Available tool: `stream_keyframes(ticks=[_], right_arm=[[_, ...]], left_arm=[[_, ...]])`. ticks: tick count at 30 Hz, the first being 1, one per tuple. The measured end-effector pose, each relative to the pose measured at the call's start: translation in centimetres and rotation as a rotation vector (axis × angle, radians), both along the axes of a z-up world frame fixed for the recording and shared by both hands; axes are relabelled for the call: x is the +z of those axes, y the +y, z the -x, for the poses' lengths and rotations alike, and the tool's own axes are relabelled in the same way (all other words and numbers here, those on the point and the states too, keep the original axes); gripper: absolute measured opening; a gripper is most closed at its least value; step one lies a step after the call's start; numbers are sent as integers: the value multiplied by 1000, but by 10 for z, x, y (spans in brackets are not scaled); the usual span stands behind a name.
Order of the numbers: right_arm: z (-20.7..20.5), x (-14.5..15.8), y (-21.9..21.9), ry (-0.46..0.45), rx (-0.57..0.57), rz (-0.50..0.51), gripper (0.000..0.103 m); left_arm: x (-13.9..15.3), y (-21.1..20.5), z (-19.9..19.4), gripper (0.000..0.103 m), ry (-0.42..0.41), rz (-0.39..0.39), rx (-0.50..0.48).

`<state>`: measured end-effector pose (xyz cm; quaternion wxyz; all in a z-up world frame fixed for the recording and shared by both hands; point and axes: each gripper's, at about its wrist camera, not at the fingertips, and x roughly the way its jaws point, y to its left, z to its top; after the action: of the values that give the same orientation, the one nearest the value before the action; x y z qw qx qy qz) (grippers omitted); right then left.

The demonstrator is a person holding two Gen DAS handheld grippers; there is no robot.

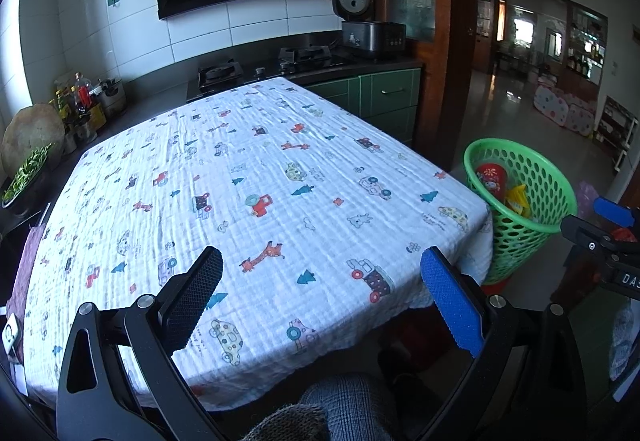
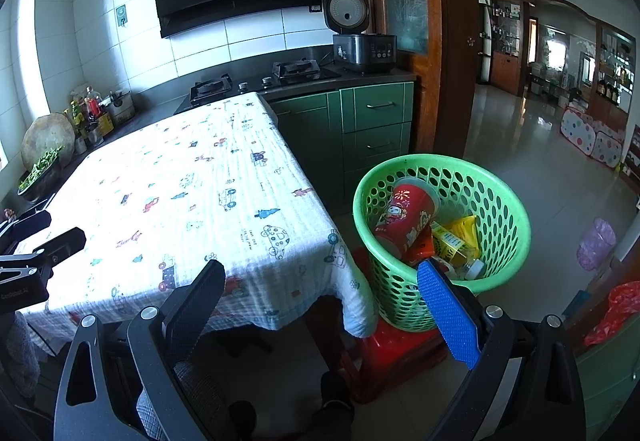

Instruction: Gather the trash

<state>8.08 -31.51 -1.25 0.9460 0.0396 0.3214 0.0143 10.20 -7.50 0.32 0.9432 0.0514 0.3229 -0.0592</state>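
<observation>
My left gripper (image 1: 320, 297) hangs over the near edge of the patterned tablecloth (image 1: 256, 177), jaws spread wide, gripping nothing. My right gripper (image 2: 320, 305) is equally wide open and empty, off the table's right corner, with the green perforated basket (image 2: 504, 201) just beyond its blue finger. The basket stands on a red stool (image 2: 396, 349) and holds the trash: a red paper cup (image 2: 404, 217), a yellow packet (image 2: 460, 237) and a bottle cap end (image 2: 474, 268).
</observation>
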Motion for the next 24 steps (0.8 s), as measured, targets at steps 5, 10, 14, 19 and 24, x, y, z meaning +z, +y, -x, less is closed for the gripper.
stream_keyframes(ticks=[5,10,14,19,24], right_arm=[[0,0,0,0,-1,0,94],[1,0,0,0,0,1,94],[0,0,0,0,-1,0,94],[0,0,0,2,0,-1,94],[0,0,2,4,5,-2,94]], left_arm=[[0,0,0,98,-2,-1,-1],[0,-2,2,98,-9,-10,-1],[1,-1,2,98,-17,-15,6],[0,-1,1,98,-16,-20,16],[0,-2,1,98,-16,-22,20]])
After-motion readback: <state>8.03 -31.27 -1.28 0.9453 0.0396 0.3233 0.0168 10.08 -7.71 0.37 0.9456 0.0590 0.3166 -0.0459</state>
